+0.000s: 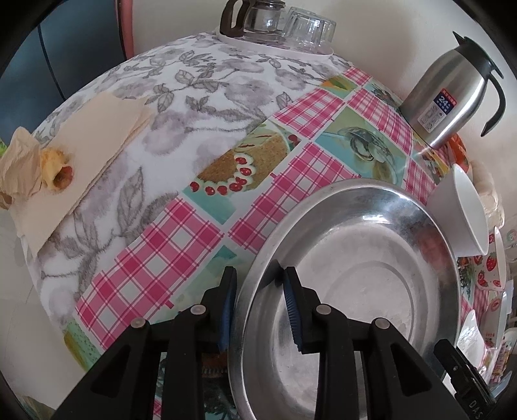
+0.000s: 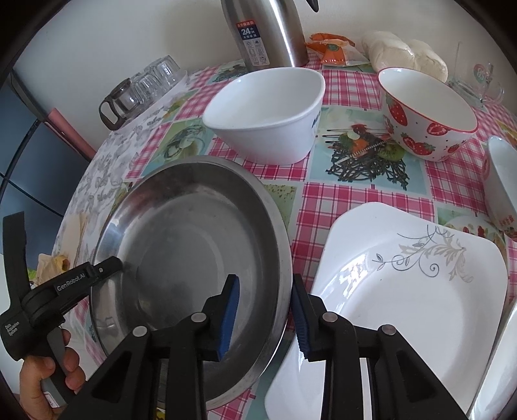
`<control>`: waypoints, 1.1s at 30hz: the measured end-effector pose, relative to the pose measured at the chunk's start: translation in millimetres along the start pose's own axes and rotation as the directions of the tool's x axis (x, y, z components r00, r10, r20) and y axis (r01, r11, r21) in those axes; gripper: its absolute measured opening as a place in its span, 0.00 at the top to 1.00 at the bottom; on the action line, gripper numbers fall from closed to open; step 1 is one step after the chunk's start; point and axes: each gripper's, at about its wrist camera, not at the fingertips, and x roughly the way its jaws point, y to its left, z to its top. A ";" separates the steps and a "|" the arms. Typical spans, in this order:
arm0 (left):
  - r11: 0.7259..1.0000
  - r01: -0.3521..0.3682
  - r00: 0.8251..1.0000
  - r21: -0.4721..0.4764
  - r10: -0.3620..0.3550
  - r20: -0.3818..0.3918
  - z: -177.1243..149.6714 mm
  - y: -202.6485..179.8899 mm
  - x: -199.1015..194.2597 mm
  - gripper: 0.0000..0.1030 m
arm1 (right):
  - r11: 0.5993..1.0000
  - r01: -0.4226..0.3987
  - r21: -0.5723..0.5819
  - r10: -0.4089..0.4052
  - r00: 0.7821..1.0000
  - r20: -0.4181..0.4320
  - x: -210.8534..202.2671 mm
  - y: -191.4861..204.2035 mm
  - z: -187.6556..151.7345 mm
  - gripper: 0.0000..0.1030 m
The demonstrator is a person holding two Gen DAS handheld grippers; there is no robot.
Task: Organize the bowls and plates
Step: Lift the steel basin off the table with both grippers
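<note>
A round steel plate (image 1: 352, 268) lies on the checked tablecloth; it also shows in the right wrist view (image 2: 194, 239). My left gripper (image 1: 258, 284) straddles its left rim, one finger outside and one inside, jaws not closed tight. My right gripper (image 2: 266, 290) straddles its right rim the same way, with a gap to the pads. The left gripper (image 2: 106, 268) shows at the plate's left rim in the right wrist view. A white square plate (image 2: 404, 290) lies right of the steel plate. A plain white bowl (image 2: 268, 113) and a strawberry bowl (image 2: 429, 119) stand behind.
A steel thermos jug (image 1: 452, 93) stands at the back. Glass cups and a glass pot (image 1: 278, 26) sit on a white tray at the far edge. Napkins and a pastry (image 1: 58, 168) lie at the left. Another white dish (image 2: 501, 184) sits at the right edge.
</note>
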 end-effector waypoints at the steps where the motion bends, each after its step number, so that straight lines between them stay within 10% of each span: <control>1: 1.000 0.000 1.000 0.001 0.000 0.000 0.9 -0.6 0.5 0.70 | 1.000 0.000 0.000 0.000 1.000 -0.003 0.3 0.3 -0.1 0.67; 33: 0.997 0.008 1.000 0.072 -0.007 -0.025 -8.2 -31.3 -32.5 0.70 | 0.994 -0.103 0.017 0.101 0.987 0.124 -62.2 -24.6 1.0 0.67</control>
